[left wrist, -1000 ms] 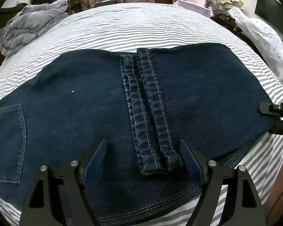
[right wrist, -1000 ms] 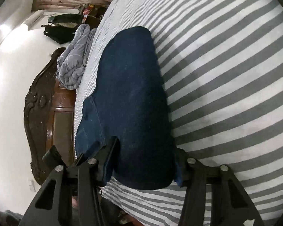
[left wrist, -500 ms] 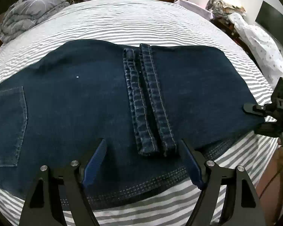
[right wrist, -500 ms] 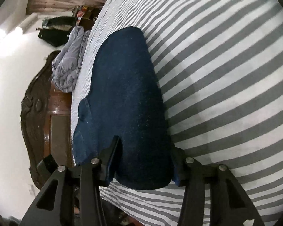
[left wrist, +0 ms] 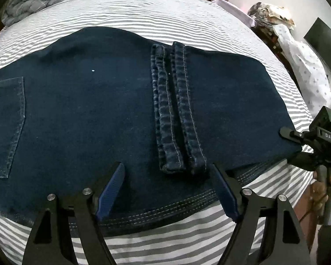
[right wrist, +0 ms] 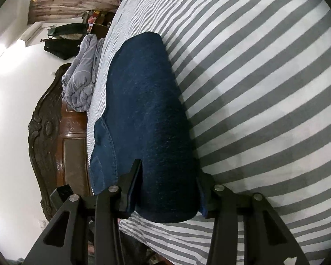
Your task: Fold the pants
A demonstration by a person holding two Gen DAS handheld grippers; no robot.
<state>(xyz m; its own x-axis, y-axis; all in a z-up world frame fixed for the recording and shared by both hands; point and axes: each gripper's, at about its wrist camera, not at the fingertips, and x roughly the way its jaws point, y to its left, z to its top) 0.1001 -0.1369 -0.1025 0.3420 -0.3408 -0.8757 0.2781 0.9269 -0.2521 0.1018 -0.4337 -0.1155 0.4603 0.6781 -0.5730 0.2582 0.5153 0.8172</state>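
While the pants lie flat across the striped bed sheet, already doubled so the two leg hems sit side by side on top of the upper half, both tools are parked at the near and right edges. Left gripper has its jaws spread wide, empty, blue pads straddling the near ends of the hems without pinching them; it looks set there to line up on the hem ends or the waist-side edge under them, ready for the next fold. Back pocket shows at far left, so the seat side faces up. Right gripper sits at the folded end of the denim, fingers apart, one either side of the rounded fold; the fabric fills the gap, yet I cannot tell from the right wrist view whether the pads actually press it, so call it open around the fold, not clamped. From the left wrist view the same tool hangs just beside the right corner of the jeans, person's hand on the handle. Likely reason for the placement: one tool per end, so the cloth stays square when lifted over. Judging by the layout, one lengthwise and one crosswise fold seem done; another halving probably remains. Grey quilt is bunched by the carved wooden headboard, well apart from the denim. Risk: thick hems may slide off when lifted.
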